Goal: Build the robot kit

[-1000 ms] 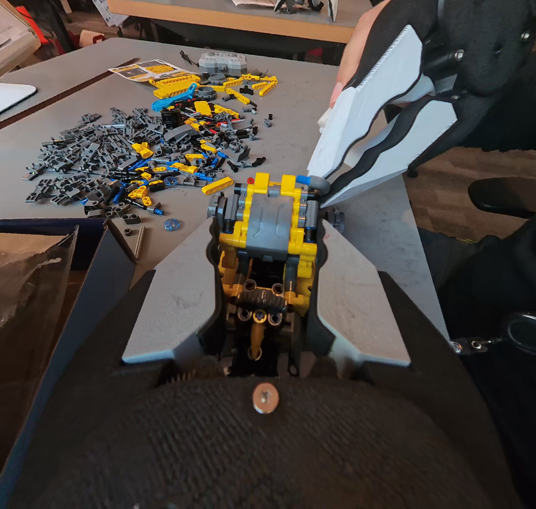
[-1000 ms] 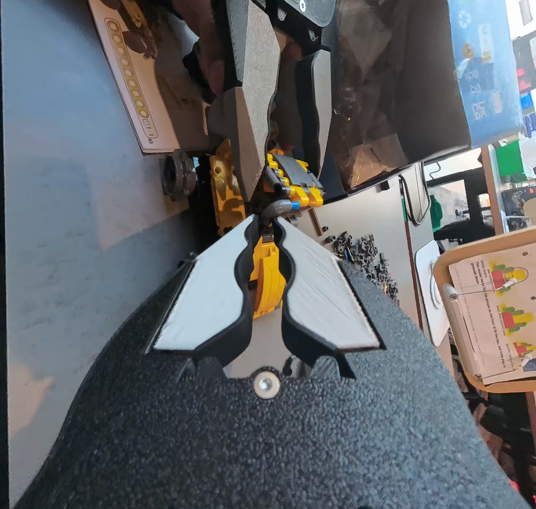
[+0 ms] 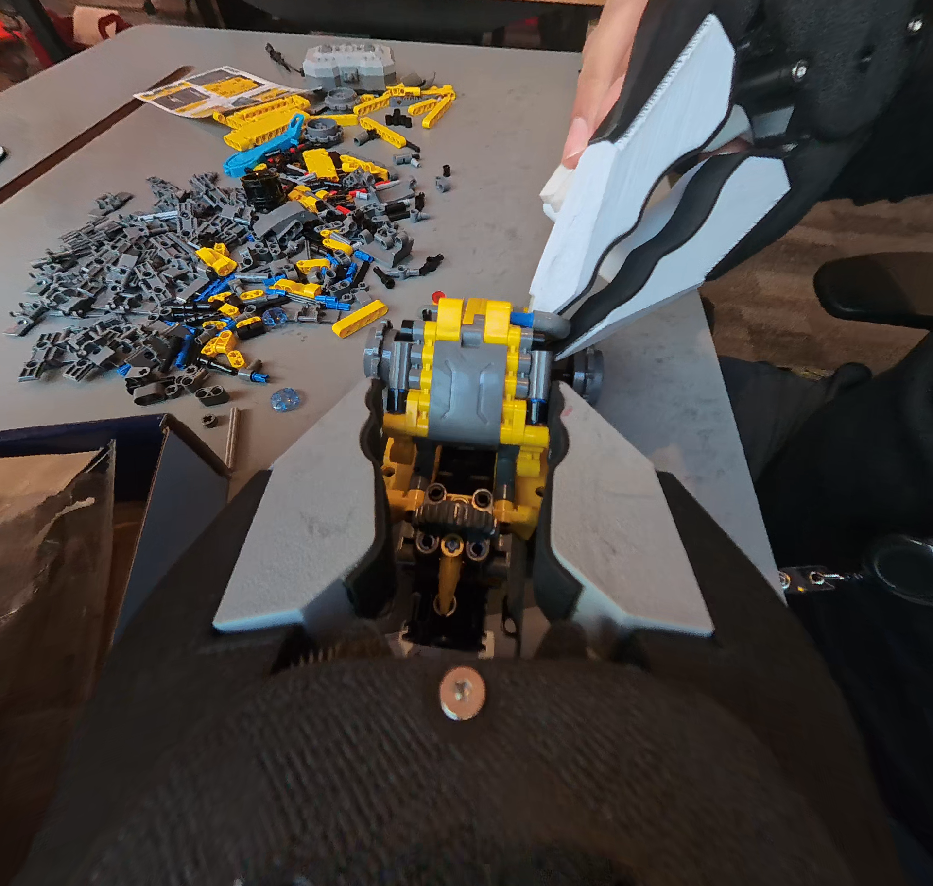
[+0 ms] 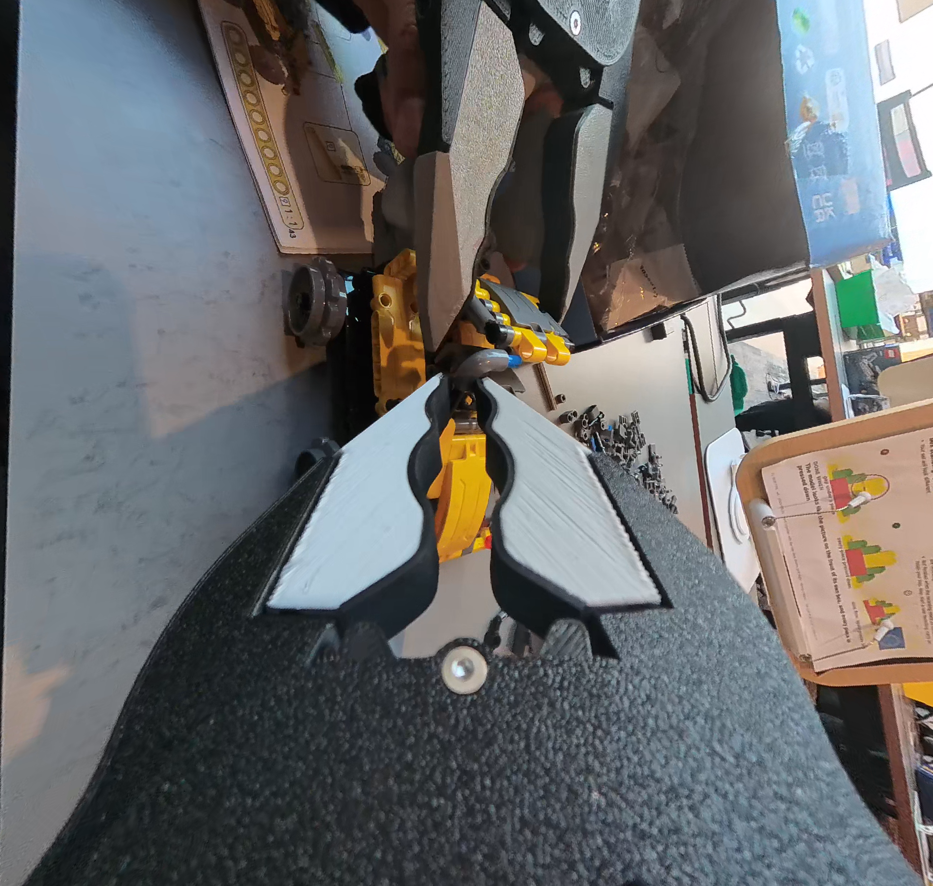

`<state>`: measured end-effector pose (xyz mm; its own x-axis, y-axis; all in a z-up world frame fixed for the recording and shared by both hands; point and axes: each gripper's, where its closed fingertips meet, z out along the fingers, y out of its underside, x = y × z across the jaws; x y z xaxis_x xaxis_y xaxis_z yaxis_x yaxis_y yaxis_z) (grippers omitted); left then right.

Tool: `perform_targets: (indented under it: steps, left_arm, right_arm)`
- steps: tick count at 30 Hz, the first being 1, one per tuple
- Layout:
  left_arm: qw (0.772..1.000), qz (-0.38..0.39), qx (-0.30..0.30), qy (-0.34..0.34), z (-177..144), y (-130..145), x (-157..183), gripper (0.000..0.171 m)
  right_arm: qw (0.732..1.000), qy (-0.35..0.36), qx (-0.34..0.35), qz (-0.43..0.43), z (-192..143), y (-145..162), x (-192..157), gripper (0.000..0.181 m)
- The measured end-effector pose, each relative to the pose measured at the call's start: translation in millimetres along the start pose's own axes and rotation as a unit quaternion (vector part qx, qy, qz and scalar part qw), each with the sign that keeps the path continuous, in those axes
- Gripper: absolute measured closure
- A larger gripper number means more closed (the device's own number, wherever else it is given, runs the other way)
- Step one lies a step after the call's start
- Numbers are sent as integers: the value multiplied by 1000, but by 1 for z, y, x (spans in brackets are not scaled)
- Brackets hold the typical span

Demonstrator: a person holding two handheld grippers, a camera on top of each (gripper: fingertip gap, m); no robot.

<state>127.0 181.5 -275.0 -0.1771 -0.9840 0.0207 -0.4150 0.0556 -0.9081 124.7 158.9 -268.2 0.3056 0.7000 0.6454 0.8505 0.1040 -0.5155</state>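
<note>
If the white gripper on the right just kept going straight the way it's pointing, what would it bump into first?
Most likely the grey curved piece on the yellow and grey brick model: the right gripper has its tips right at it, nearly closed. Whether they already touch is hard to tell. The left gripper clamps the model.

a grey table [image 3: 505, 130] with a scuffed, mottled top carries everything. a wide heap of loose building pieces [image 3: 202, 266], mostly dark grey with yellow, blue and black among them, lies spread across its left half. behind the heap sit yellow beams [image 3: 262, 122], a light grey block [image 3: 348, 62] and a folded printed sheet [image 3: 212, 89]. a clear blue round stud [image 3: 286, 400] and a thin brown rod [image 3: 233, 435] lie apart near the front. a dark blue cardboard box [image 3: 171, 488] rests at the near left edge. in the right wrist view an open instruction booklet [image 4: 267, 120] lies flat on the top.
</note>
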Motion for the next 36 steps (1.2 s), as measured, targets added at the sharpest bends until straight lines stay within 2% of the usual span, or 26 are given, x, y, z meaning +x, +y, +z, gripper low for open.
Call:
perform_targets:
  steps: [12, 24, 33, 36]
  left_arm:
    - [999, -3, -37, -4, 9, -1, -1, 108]
    - [999, 3, -43, 0, 11, -2, -2, 109]
    - [996, 23, -90, -1, 14, 0, -2, 109]
    - [996, 33, -84, -1, 14, -3, -2, 110]
  right_arm:
    - [999, 9, 24, 20, -5, 5, 2, 173]
    - [997, 10, 53, 54, -7, 7, 3, 174]
    - [996, 24, 63, 57, -8, 9, 3, 174]
    - [995, 24, 69, 65, -9, 9, 3, 174]
